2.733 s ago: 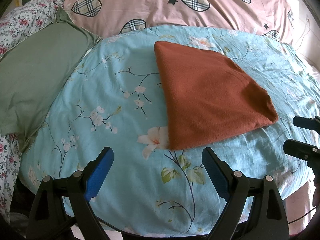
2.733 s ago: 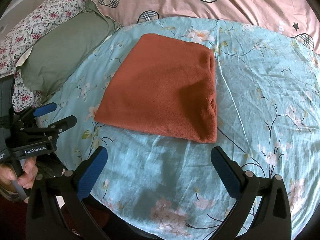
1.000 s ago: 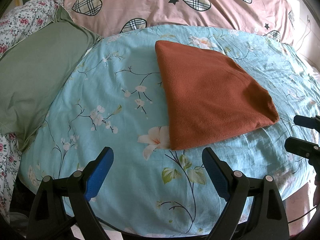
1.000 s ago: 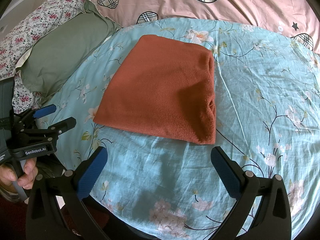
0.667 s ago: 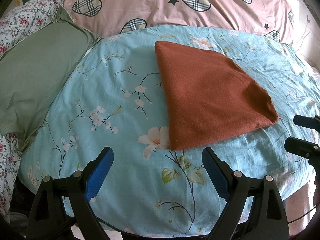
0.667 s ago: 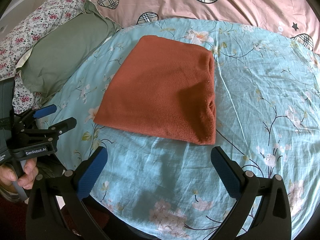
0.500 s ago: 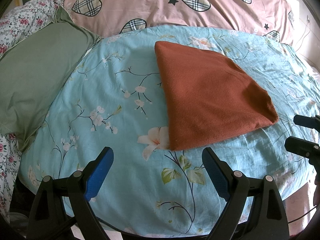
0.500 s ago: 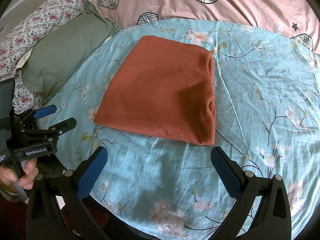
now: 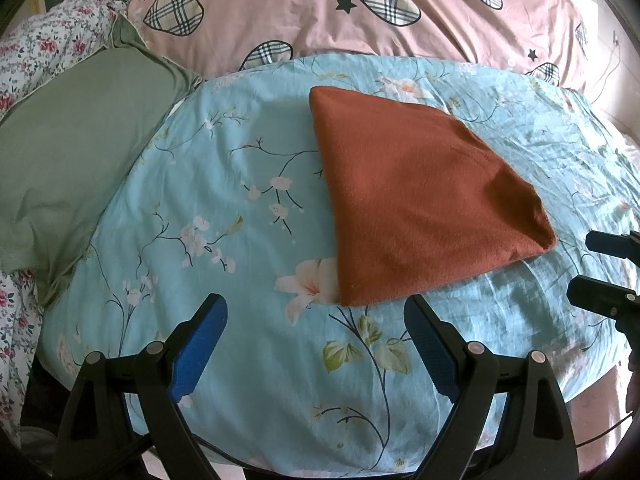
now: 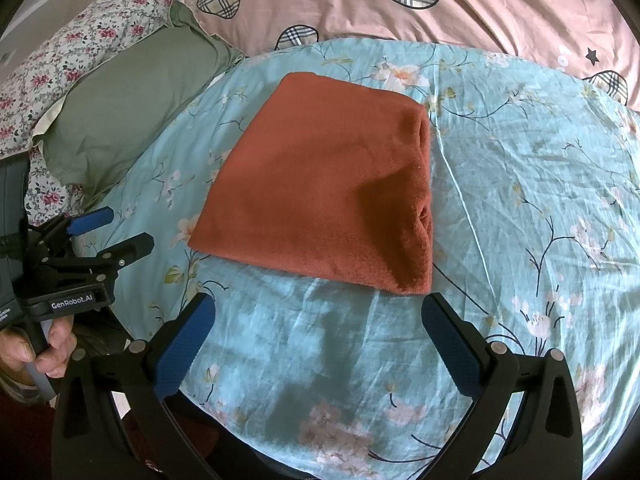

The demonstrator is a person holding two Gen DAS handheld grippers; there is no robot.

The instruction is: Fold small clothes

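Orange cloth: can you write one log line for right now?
orange cloth: folded, flat on blue floral sheet | left gripper: open, empty | right gripper: open, empty

folded rust cloth (image 10: 320, 184) flat on floral blue sheet (image 10: 520, 200), right gripper (image 10: 316, 320) spread wide, empty

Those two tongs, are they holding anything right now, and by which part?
Nothing is held. Both the left tongs and right tongs are open and empty, short of the folded rust-orange cloth lying on the floral blue sheet.
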